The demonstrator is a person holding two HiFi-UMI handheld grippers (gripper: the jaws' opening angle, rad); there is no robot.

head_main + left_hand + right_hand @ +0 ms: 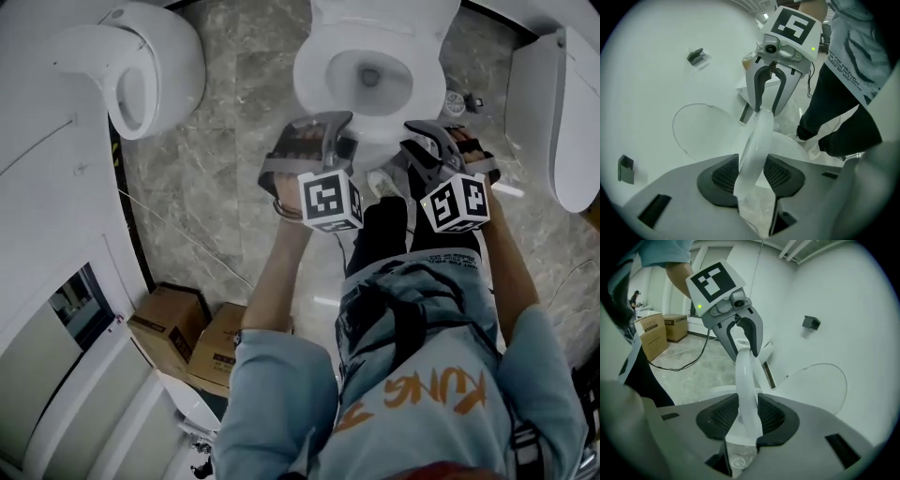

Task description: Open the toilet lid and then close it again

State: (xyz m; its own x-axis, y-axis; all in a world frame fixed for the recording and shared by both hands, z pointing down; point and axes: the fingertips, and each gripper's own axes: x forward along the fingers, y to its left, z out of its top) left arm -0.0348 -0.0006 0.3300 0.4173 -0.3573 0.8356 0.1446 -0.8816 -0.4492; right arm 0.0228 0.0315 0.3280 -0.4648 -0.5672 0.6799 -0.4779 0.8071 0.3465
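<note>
at the far left of the head view a white toilet fixture (169,56) sits beside the wall. two cardboard boxes (169,323) stand on the grey stone floor (234,112) nearer the person.

next comes the left gripper (751,172). its claw is narrowed onto the rim of the toilet lid (755,140), and the dark ribbed pads (723,176) press on either face of the thin white edge. in the left gripper view that rim shows edge-on. it is a curved white band that runs from these jaws across to the other gripper's jaws.

in the middle of the head view, just beyond the two grippers, the toilet bowl (309,80) lies uncovered, with its drain hole visible inside. the lid is lifted off the bowl and is held by its rim between the two grippers. how steeply it tilts cannot be told.

to the right, the right gripper (747,417) is pinched on the same rim, with its pads snug on both sides of the white edge. at the far right edge of the head view another white fixture (562,112) shows over the stone floor.
</note>
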